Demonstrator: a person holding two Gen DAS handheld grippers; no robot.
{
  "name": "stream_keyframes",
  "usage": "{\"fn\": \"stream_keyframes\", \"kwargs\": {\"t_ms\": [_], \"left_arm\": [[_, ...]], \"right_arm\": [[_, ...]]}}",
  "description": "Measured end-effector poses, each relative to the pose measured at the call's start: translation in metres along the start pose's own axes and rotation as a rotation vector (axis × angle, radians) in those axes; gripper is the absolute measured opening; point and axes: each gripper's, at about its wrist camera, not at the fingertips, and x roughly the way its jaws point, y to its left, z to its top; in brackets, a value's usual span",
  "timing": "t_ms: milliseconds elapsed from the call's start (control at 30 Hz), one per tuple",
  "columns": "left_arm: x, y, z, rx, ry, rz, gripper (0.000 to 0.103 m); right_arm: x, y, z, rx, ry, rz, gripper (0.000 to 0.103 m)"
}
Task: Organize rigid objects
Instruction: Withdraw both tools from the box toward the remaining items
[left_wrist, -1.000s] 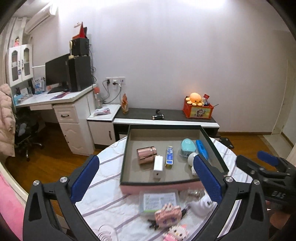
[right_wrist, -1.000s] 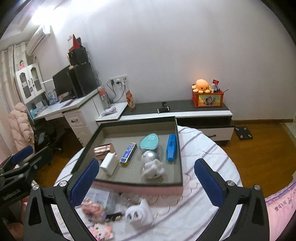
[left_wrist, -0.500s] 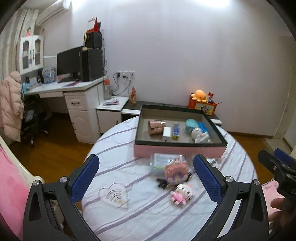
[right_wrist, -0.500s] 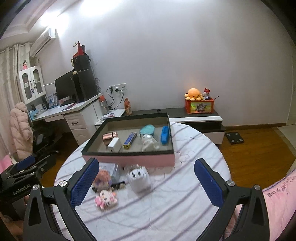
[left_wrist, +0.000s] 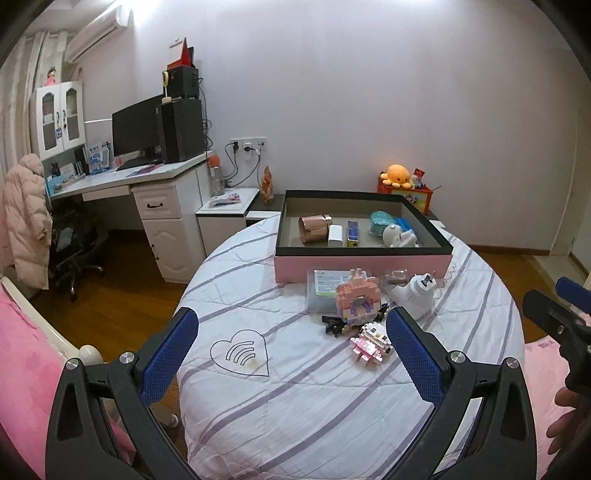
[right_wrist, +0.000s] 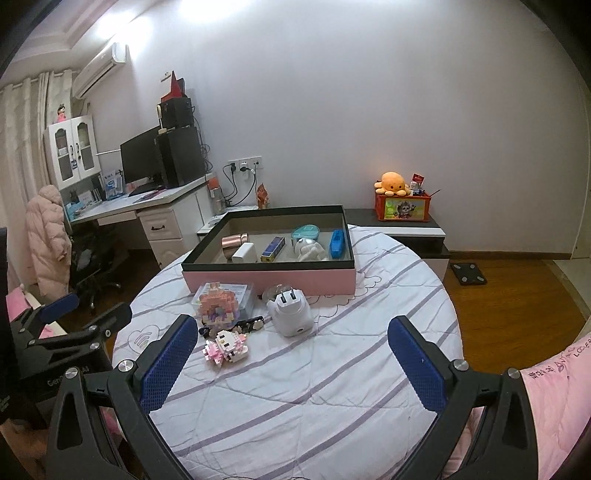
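Before the pink box (left_wrist: 362, 264), bare striped tablecloth (left_wrist: 314, 406).

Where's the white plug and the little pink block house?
white plug (right_wrist: 291, 314): right wrist view, on its white body below the prongs.
pink block house (left_wrist: 357, 301): left wrist view, on its front wall.

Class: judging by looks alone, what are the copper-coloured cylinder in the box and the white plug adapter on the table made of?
Cylinder: probably polished metal or metallic plating, given its rose-gold mirror sheen. Adapter: likely smooth, slightly glossy moulded plastic, with metal prongs on top.
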Motion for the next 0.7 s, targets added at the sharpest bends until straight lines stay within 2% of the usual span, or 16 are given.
{"fn": "stream_keyframes", "kwargs": {"t_ms": [433, 700], "left_arm": [[0.000, -0.001, -0.005, 0.009, 0.013, -0.012, 0.103], [0.015, -0.010, -0.014, 0.020, 0.066, -0.048, 0.103]], "right_arm": [[0.005, 0.001, -0.007, -0.005, 0.022, 0.000, 0.103], [0.016, -0.010, -0.012, 0.004, 0.054, -0.023, 0.103]]}}
